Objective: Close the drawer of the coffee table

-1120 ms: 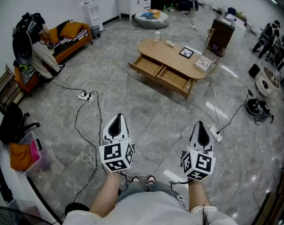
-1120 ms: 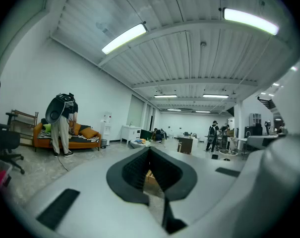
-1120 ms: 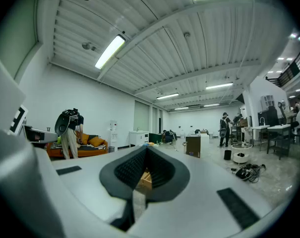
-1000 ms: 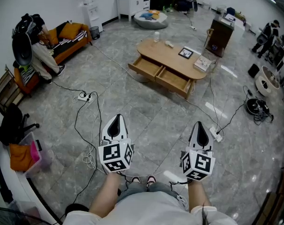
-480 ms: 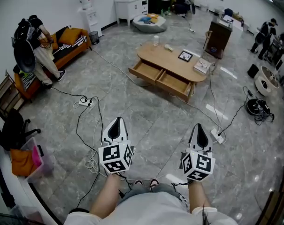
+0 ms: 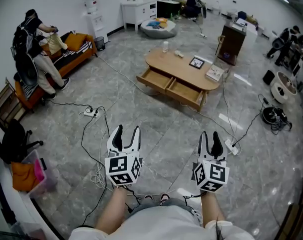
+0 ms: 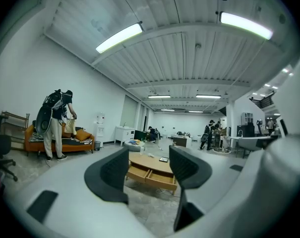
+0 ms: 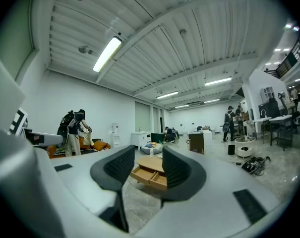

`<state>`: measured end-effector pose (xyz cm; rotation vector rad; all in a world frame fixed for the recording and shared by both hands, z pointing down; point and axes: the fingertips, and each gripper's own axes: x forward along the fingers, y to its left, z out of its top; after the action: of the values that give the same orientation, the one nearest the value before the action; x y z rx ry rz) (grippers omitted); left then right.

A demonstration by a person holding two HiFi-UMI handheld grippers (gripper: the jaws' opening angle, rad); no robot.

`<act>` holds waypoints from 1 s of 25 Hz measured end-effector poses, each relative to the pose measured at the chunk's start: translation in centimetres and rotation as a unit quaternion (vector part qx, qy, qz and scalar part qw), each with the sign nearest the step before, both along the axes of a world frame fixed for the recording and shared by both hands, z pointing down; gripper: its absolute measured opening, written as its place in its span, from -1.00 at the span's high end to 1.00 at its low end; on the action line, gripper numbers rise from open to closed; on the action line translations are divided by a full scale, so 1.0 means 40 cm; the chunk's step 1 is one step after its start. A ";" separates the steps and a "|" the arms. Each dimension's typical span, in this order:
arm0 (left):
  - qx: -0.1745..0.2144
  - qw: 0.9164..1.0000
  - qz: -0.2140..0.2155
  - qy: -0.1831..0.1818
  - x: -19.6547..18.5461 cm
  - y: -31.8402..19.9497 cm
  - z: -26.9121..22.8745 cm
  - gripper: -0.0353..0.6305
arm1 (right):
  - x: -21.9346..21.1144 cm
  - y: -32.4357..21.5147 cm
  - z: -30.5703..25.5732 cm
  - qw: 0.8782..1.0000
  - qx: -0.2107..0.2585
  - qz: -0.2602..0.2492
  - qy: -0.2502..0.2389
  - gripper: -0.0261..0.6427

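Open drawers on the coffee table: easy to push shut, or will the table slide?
Both drawers look empty and wooden, so probably light and rigid; a push on the front should slide them in. The coffee table stands on smooth polished floor, so it may skid under a hard shove. The bottle on top might tip.

Your head view looks forward and steeply down from head height, with the coffee table point(image 6: 184, 71) far ahead across the floor point(image 6: 156, 116); your left gripper view and right gripper view sit low, side by side, facing level toward it from well back; all three share that table, the orange sofa point(image 6: 66, 51) and the person point(image 6: 33, 44) beside it.
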<state>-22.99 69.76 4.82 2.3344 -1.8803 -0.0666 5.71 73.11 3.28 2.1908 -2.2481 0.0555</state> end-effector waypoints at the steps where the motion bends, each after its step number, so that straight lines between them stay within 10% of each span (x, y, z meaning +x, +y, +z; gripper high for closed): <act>1: 0.001 1.000 0.003 -0.001 0.003 0.000 0.000 0.10 | 0.002 0.000 0.001 1.000 -0.001 0.001 0.000 0.41; 25: -0.005 0.999 0.032 0.014 -0.040 -0.016 0.028 -0.43 | -0.043 -0.011 0.005 1.000 0.010 0.020 0.009 -0.72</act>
<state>-24.61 69.11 5.92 2.3722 -1.7863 -0.0817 3.99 72.67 3.47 2.2371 -2.2046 0.0125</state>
